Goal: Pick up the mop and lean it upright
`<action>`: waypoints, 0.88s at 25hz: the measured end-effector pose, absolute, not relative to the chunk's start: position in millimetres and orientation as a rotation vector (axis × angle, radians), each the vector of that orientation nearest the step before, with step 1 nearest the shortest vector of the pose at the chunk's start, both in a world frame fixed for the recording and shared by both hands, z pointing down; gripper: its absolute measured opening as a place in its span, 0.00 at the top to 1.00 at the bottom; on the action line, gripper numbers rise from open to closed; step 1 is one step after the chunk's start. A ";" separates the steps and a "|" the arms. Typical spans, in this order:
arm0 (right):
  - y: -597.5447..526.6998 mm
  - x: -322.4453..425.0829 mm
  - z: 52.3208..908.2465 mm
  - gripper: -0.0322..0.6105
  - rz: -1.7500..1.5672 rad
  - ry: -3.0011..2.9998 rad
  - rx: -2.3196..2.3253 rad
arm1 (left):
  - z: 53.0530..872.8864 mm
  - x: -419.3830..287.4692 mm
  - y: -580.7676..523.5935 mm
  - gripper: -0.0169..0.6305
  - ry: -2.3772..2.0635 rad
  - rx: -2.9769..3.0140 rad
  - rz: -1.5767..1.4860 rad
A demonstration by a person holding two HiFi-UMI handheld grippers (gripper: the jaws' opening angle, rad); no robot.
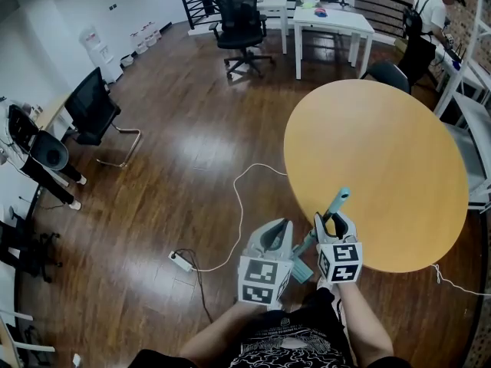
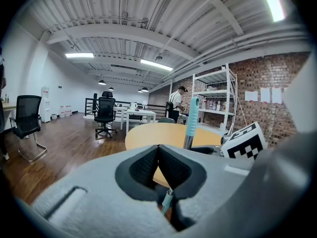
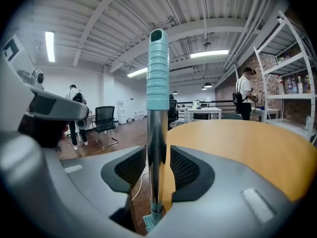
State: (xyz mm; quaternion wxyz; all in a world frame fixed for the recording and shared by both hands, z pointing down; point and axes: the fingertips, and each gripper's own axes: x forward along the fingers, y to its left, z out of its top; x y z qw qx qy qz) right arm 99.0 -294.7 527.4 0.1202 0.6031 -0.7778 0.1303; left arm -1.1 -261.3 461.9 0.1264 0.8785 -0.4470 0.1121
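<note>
Mop (image 3: 157, 83) stands upright between our spread right tongs (image 3: 157, 151), against the counter (image 1: 383, 167) rim; left tongs (image 2: 158, 148) pressed together, open floor (image 1: 176, 152) to their left.

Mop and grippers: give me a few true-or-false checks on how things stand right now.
1. The mop pole stands between the fingers of the right gripper. True.
2. The left gripper has its fingers wide apart. False: they are together, with nothing between them.
3. The mop lies flat on the floor. False: it stands nearly upright at the edge of the round table.
4. The grip at the mop's top is teal. True.
</note>
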 end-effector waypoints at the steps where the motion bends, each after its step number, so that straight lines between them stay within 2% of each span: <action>1: -293.7 98.6 528.3 0.73 0.391 -2.275 1.761 | 461.6 -1.0 -260.7 0.97 -1.302 2.559 0.327; 22: -281.6 89.2 520.1 0.75 0.358 -2.273 1.773 | 463.9 -2.6 -254.3 0.97 -1.289 2.565 0.314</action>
